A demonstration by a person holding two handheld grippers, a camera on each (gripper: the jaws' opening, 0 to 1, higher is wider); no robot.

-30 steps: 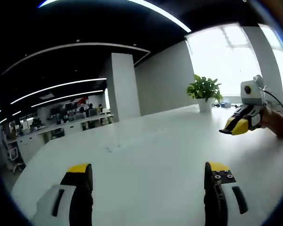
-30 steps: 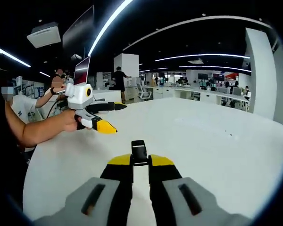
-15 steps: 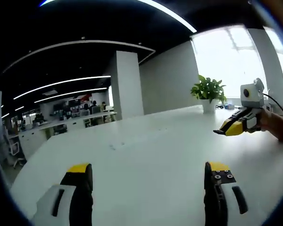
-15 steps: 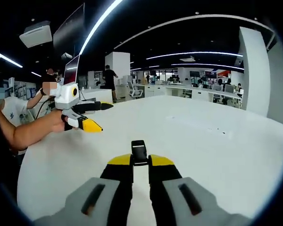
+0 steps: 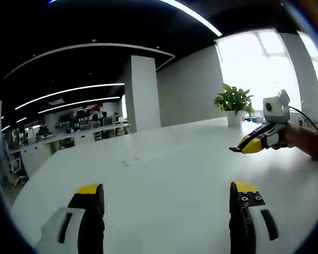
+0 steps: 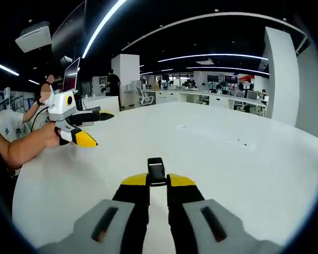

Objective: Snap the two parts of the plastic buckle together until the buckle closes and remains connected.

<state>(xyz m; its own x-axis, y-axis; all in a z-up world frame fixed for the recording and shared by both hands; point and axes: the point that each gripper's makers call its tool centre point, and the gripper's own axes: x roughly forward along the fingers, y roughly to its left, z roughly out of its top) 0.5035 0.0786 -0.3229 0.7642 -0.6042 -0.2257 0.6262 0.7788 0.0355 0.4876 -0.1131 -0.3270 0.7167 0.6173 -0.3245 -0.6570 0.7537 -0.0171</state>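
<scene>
We've got the right tongs point(image 6: 158, 186) clamped on one black buckle part point(image 6: 156, 170), which pokes out just past the yellow tips, held above the white counter point(image 6: 244, 174). Same tongs show in the left gripper view, coming in from the right w/ a hand point(image 5: 307, 142) behind them; a small dark bit sticks out at the tip there, prob. the same buckle part.

Left tongs point(image 5: 167, 203) stand wide apart, nothing btw them, just bare counter ahead. In the right gripper view they sit off to the left, well apart from the right tongs, held by a person's hand, jaws also spread.

Other half of the buckle: we can't spot it anywhere on the counter or in the left tongs. Could be out of frame or too small to tell.

Progress, as we judge it: early. One half is gripped, that's about it. Left to do: get the 2nd half into the left tongs, bring both halves together, line up prongs w/ socket, push till it clicks and holds. None of the mating has begun, and the two tongs are far from touching.

Background: a potted plant point(image 5: 231, 101) at the far counter edge by the window, open office w/ desks and people further back.
</scene>
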